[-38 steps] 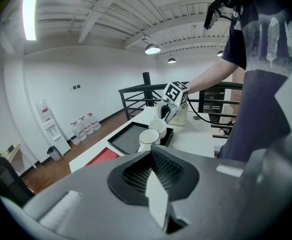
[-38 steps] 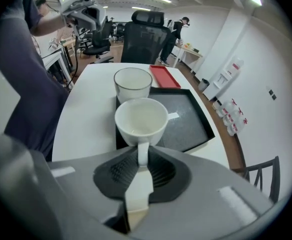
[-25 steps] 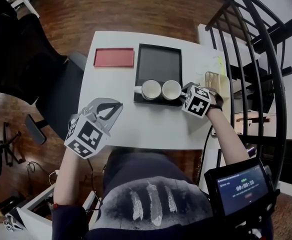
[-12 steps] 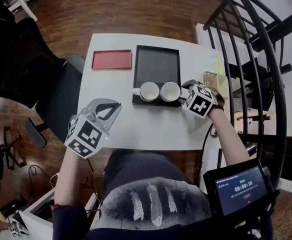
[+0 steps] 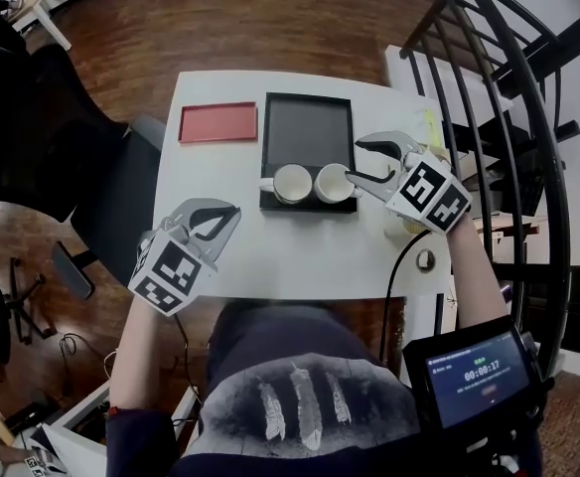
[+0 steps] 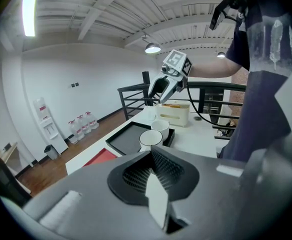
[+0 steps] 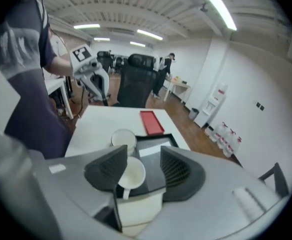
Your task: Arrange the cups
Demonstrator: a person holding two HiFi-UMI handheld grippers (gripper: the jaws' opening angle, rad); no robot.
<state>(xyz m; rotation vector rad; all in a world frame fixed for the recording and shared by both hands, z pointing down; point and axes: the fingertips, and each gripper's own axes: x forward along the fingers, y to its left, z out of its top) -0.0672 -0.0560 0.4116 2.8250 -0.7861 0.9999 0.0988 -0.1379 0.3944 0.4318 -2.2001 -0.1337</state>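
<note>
Two white cups, the left (image 5: 292, 183) and the right (image 5: 334, 183), stand side by side at the near edge of a black tray (image 5: 308, 127). My right gripper (image 5: 356, 160) hangs open just right of and above the right cup (image 7: 131, 174). Its jaws have just been opening, and its pads do not touch the cup, which shows below and between them. My left gripper (image 5: 232, 210) is shut and empty over the table's front left, well short of the cups (image 6: 151, 139). The right gripper (image 6: 163, 86) shows raised in the left gripper view.
A red tray (image 5: 217, 122) lies left of the black tray. A cream box (image 6: 175, 113) stands at the table's right side. A black railing (image 5: 508, 87) runs along the right, and a dark office chair (image 5: 121, 197) is at the left. A cable (image 5: 399, 266) hangs off the front right.
My right gripper has let go of the right cup, opened wide and risen up and to the right. The cup stays on the tray. My left gripper has not moved.
</note>
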